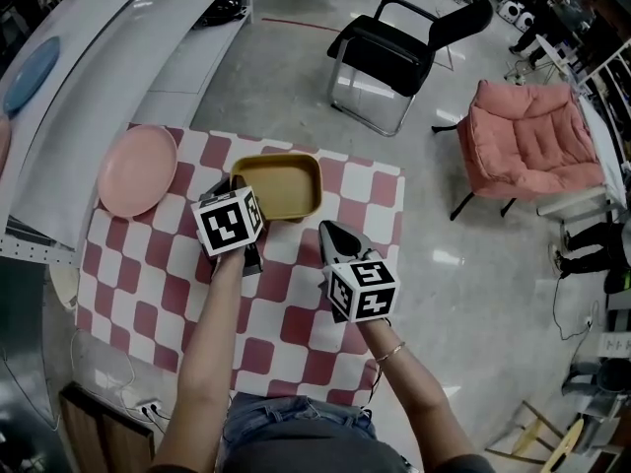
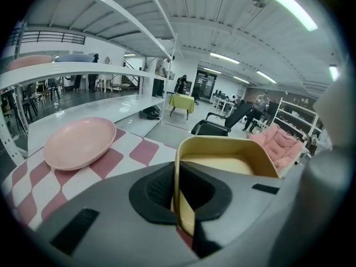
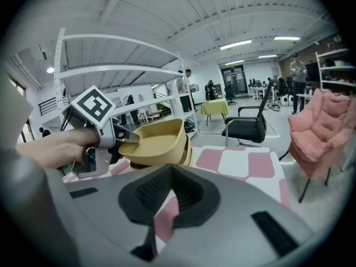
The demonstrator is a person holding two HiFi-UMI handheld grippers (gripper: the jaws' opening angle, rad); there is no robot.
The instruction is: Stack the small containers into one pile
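A yellow rectangular container (image 1: 279,186) sits at the far middle of the checkered table (image 1: 296,308). My left gripper (image 1: 237,184) is shut on its left wall; in the left gripper view the yellow wall (image 2: 179,166) stands pinched between the black pads (image 2: 158,191). From the right gripper view the container (image 3: 158,141) hangs tilted off that gripper, and a second yellow rim (image 3: 189,152) shows just under it. My right gripper (image 1: 333,231) hovers to the right of the container, shut, with nothing in it (image 3: 161,204).
A pink plate (image 1: 138,170) lies at the table's far left corner, also seen in the left gripper view (image 2: 80,143). White shelving (image 1: 69,87) runs along the left. A black chair (image 1: 404,52) and a pink folding chair (image 1: 532,141) stand on the floor beyond.
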